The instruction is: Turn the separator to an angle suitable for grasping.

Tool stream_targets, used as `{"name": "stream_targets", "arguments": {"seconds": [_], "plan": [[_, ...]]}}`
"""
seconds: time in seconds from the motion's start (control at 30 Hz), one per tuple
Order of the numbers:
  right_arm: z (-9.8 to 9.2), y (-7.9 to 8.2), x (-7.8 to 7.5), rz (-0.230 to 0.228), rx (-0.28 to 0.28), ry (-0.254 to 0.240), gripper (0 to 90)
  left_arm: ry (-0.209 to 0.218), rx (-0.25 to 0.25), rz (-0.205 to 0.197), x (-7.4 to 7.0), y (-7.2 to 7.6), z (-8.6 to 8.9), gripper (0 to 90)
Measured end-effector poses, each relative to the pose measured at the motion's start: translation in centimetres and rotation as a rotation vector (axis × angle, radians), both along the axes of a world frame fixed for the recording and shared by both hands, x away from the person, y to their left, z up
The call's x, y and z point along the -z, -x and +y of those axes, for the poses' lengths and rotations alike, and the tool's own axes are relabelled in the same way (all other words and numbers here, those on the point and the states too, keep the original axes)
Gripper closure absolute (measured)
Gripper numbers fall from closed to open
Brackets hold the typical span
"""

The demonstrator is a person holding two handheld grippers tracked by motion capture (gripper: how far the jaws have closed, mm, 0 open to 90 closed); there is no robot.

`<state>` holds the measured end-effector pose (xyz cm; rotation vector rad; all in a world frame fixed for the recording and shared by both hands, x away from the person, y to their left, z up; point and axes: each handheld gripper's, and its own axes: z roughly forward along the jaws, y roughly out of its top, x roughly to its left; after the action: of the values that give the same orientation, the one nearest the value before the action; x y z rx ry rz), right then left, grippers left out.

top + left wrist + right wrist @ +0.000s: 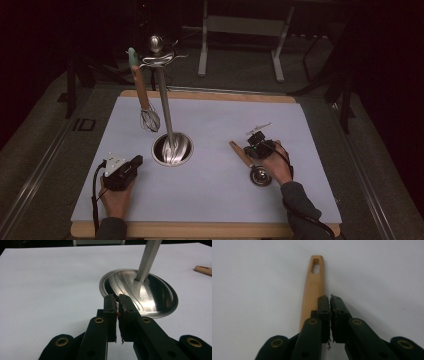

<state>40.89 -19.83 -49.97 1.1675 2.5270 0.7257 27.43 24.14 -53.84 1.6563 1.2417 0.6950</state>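
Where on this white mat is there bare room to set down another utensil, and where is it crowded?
Free: the far right of the white mat, beyond the right claw; the near strip between the two hands; the left edge beside the whisk. Crowded: the middle, around the steel stand base, and the spot where the wooden-handled utensil lies under the right hand.

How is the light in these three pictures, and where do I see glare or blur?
High view: the room behind is nearly black, only the white mat is lit. Left gripper view: bright streaks of glare lie on the steel base of the stand, and the nearest part of the black jaws is soft. Right gripper view: flat, even light, and the wooden handle looks a little soft.
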Motion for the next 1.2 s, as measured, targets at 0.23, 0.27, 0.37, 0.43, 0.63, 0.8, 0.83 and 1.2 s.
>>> {"name": "stream_targets", "arguments": {"seconds": [0.23, 0.27, 0.37, 0.43, 0.63, 0.8, 0.83, 1.2], "plan": [[-0.6, 0.7, -1.0, 0.100, -0.048, -0.055, 76.5, -0.007, 0.000, -0.004, 0.0, 0.1, 0.0, 84.5], [-0.8, 0.8, -1.0, 0.126, -0.054, -0.075, 76.4, -0.005, 0.000, -0.002, 0.0, 0.0, 0.0, 84.4], [-1.3, 0.9, -1.0, 0.171, -0.053, -0.104, 76.4, -0.004, -0.001, -0.003, 0.0, 0.0, 0.0, 84.2], [-1.5, 1.0, -1.0, 0.181, -0.050, -0.103, 76.2, -0.004, -0.001, -0.002, 0.0, 0.0, 0.0, 84.0], [-2.2, 0.9, -0.8, 0.241, -0.036, -0.079, 72.6, -0.004, -0.002, -0.004, 0.0, 0.1, 0.0, 83.8], [-2.0, 0.8, -0.8, 0.266, -0.029, -0.081, 72.8, -0.004, -0.004, -0.003, 0.0, 0.1, 0.0, 83.5], [-1.9, 0.8, -0.8, 0.271, -0.033, -0.079, 72.7, -0.004, -0.004, -0.003, 0.0, 0.1, 0.0, 83.5], [-1.0, 0.1, 0.2, 0.382, -0.039, -0.038, 68.6, -0.001, -0.009, -0.005, 0.0, 0.1, 0.0, 83.4]]}}
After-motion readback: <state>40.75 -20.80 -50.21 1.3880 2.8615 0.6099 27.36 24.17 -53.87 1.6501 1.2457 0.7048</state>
